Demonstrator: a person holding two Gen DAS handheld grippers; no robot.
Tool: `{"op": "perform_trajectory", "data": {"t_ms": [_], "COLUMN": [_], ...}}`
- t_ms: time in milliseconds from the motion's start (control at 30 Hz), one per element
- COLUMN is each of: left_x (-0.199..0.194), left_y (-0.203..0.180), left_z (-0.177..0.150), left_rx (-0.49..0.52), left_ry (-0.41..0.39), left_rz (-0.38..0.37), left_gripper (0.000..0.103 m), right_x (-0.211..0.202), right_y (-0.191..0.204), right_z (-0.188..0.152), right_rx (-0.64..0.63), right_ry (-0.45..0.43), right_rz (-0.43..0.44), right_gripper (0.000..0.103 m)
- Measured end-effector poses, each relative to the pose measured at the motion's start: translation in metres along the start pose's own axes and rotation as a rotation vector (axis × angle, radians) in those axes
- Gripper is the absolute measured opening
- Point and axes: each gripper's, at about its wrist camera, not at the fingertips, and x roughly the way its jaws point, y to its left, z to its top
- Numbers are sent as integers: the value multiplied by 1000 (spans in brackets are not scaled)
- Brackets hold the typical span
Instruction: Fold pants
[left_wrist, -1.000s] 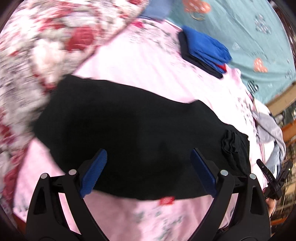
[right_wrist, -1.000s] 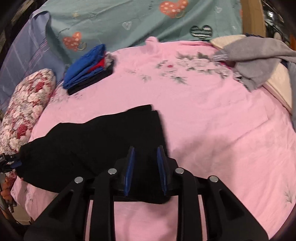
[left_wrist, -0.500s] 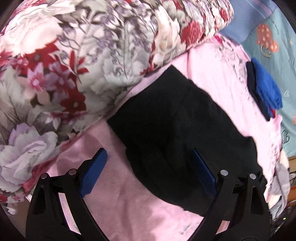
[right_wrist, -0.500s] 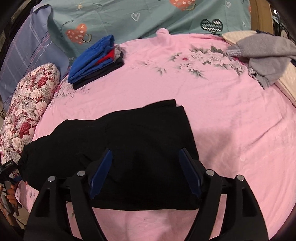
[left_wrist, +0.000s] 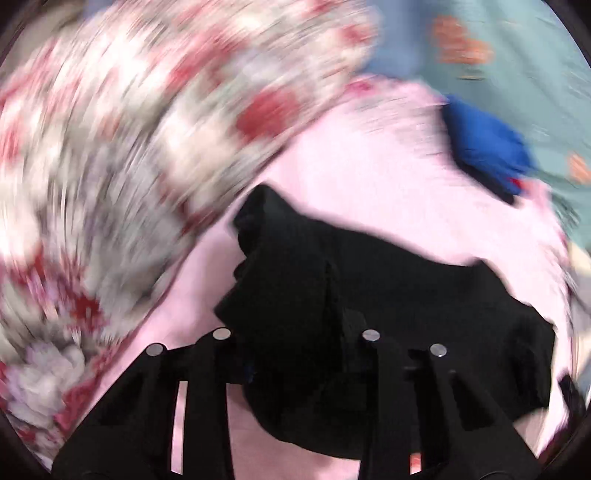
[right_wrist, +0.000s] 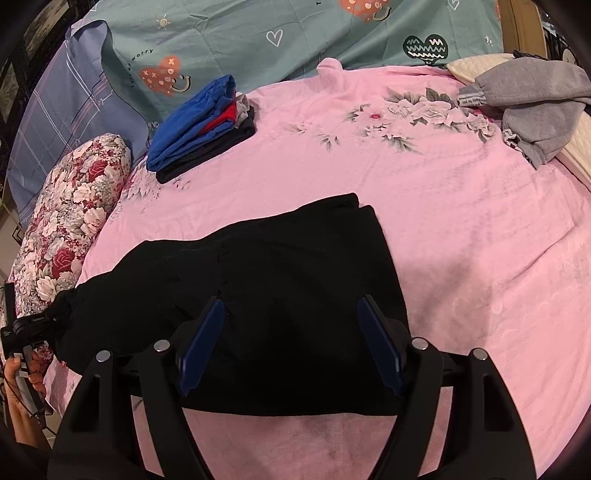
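A pink floral sheet (right_wrist: 461, 229) covers the bed, with a teal heart-print cover (right_wrist: 280, 44) beyond the jaws and a flowered bolster (right_wrist: 70, 218) off to their left. The black pants (right_wrist: 258, 288), soft and matte, lie folded flat under the right gripper (right_wrist: 291, 347), whose blue-padded jaws stand apart above the cloth. The left gripper (left_wrist: 295, 350) is closing its jaws on a bunched end of the pants; its pads are buried in black fabric and that view is blurred. Blue folded clothes (right_wrist: 199, 122) sit far ahead, grey clothing (right_wrist: 532, 107) far right.
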Motion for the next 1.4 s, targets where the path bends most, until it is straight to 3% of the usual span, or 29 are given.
{"op": "perform_trajectory", "data": {"t_ms": [67,200,267,333,600,633,667,733,867,967,1033,1133,1200,1400], "left_x": [-28,-62,-65,-62,-59,-52,-47,-28,-6,-7,-8,2,13,38], "left_y": [-30,-85,-120,-152,-313,-330,-337,-349,-337,-305,-284,-241,-223,-193], "left_z": [6,10,10,7,-37,-46,-52,-67,-67,-50,-38,-30,-30,-50], "left_rx": [98,219,266,305,571,599,612,619,556,470,431,354,333,307], "left_ry": [-74,-140,-115,-83,-2,14,26,79,220,197,170,120,120,214], "left_rz": [-66,-256,-371,-430,-591,-593,-589,-595,-632,-613,-561,-381,-308,-280], "left_gripper": [31,31,31,31,32,37,62,96,95,96,96,97,97,97], "right_x": [0,-2,-6,-8,-29,-31,-32,-32,-31,-30,-27,-16,-5,32], "right_y": [-4,-7,-8,-10,-35,-38,-43,-49,-56,-56,-53,-43,-36,-14], "right_z": [0,1,-1,-1,-3,-3,-4,-5,-2,2,5,9,10,12], "right_rx": [17,36,38,43,103,109,121,133,153,153,150,144,140,73], "right_ry": [0,-14,-24,-25,-74,-76,-75,-63,-41,-47,-39,-15,9,119], "right_rz": [13,34,43,45,57,60,65,69,63,81,106,145,147,97], "right_gripper": [75,75,75,75,75,75,75,75,82,83,83,83,84,84]}}
